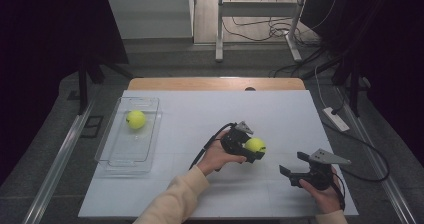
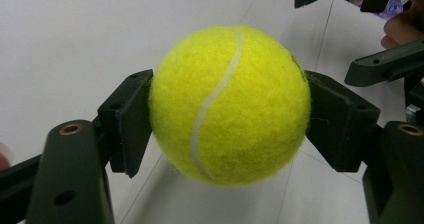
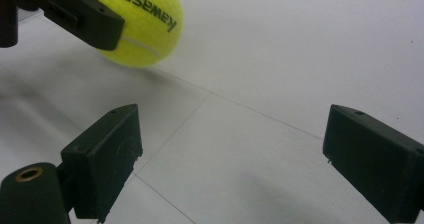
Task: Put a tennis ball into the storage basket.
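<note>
Surface: white table (image 1: 200, 109) with faint seams, wooden edge at the far side; dark room, cables and a stand's legs on the floor beyond.
Right gripper: right gripper (image 1: 292, 170) at about 4 o'clock on the table, nearest the person; jaws stand wide apart with bare table between them in the right gripper view; it holds and touches nothing.
Left gripper: left gripper (image 1: 252, 145) near the table centre, at about 10 o'clock from the right one; jaws closed onto the held tennis ball (image 2: 229, 104), one pad pressed on each side at its widest part.
Held ball: clear of the surface, to judge by the shadow beneath it in the left gripper view; the right gripper view shows the "kawasaki" print on it (image 3: 145, 21).
Tray: clear plastic tray (image 1: 111, 149) at 9 o'clock, well apart from both grippers; a second tennis ball (image 1: 135, 119) lies in its far half.
Step in hand (judgement): carrying the gripped ball toward the tray.
How to do it well: keep the squeeze steady, since the felt sphere could roll out of flat pads; lift over the tray wall; lower into the free near half, apart from the second ball; release only once low.
</note>
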`<action>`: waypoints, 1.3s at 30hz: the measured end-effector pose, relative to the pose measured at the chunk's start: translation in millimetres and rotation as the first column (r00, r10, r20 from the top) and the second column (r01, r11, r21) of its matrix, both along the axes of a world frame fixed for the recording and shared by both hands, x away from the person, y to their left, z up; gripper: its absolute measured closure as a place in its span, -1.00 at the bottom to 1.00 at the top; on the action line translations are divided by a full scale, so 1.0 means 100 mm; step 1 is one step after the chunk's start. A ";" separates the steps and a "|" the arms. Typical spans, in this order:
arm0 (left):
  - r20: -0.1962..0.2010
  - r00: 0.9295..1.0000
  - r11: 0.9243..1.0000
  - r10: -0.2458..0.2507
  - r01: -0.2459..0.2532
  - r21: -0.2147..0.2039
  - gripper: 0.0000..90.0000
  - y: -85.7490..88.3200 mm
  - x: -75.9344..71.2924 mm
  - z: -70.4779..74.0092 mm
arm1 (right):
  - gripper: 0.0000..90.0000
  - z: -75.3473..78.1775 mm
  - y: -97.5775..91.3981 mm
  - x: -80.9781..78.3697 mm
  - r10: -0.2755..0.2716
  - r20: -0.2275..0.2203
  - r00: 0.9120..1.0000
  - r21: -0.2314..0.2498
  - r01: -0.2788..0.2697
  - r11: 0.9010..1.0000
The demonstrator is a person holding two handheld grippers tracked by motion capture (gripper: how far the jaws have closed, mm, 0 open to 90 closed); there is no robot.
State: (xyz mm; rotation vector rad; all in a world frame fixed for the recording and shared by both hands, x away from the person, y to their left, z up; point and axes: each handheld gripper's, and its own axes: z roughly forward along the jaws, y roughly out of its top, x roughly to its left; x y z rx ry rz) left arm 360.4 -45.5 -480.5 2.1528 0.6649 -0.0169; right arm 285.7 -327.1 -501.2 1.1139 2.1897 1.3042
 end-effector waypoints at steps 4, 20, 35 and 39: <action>0.004 1.000 1.000 0.014 -0.014 -0.017 -0.40 0.04 -0.02 0.04 | -0.81 0.00 0.00 0.00 0.000 -0.001 1.000 -0.001 0.000 1.000; 0.031 0.998 0.997 0.061 -0.059 -0.054 -0.40 0.24 -0.07 0.16 | -0.81 -0.01 0.01 0.01 0.000 -0.003 1.000 -0.003 0.000 1.000; 0.041 0.995 0.993 0.096 -0.092 -0.079 -0.40 0.40 -0.08 0.25 | -0.81 -0.01 0.01 0.01 -0.001 -0.004 1.000 -0.003 0.001 1.000; 0.043 0.993 0.991 0.105 -0.101 -0.087 -0.40 0.44 -0.08 0.26 | -0.81 -0.01 0.01 0.01 -0.001 -0.003 1.000 -0.004 0.001 1.000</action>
